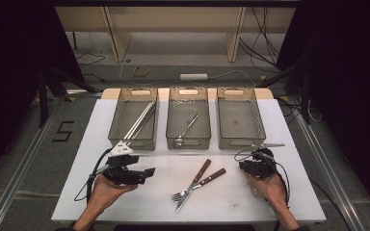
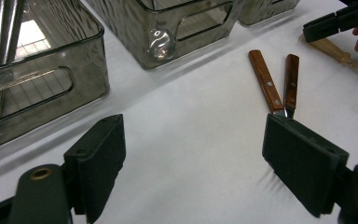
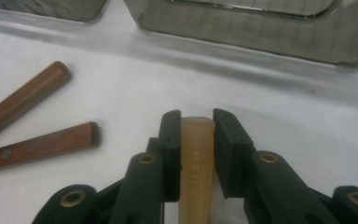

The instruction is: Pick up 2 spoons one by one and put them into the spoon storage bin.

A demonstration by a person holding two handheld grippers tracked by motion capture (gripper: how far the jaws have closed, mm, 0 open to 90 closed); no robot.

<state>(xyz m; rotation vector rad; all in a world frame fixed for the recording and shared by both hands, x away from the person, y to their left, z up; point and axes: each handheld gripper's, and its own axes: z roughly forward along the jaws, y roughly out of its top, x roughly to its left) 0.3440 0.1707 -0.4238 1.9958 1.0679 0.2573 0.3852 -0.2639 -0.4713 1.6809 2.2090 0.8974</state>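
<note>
High view: a white table (image 1: 125,192) was seen with three smoky clear bins lined up along its far side. Long metal rods were leaned in the left bin (image 1: 133,118), a single metal utensil was laid in the middle bin (image 1: 188,118), and the right bin (image 1: 240,118) was seen with its mesh floor bare. Near the table's middle, a knife (image 1: 192,183) and a fork (image 1: 200,184), both with brown wooden handles, were laid crossed over each other.

At the right, the right gripper (image 1: 262,161) was held low, just in front of the right bin. In the right gripper view, a pale tan handle (image 3: 196,163) with faint lettering was seen lying on the table between the two black jaws. The left jaw was set against the handle, while a thin gap was left at the right jaw, so a firm pinch could not be confirmed. The two brown handles were seen well off to one side of it.

The left gripper (image 1: 147,174) was held above the table at the left, pointed toward the crossed cutlery. In the left gripper view its jaws were seen spread wide, with bare table between them.
</note>
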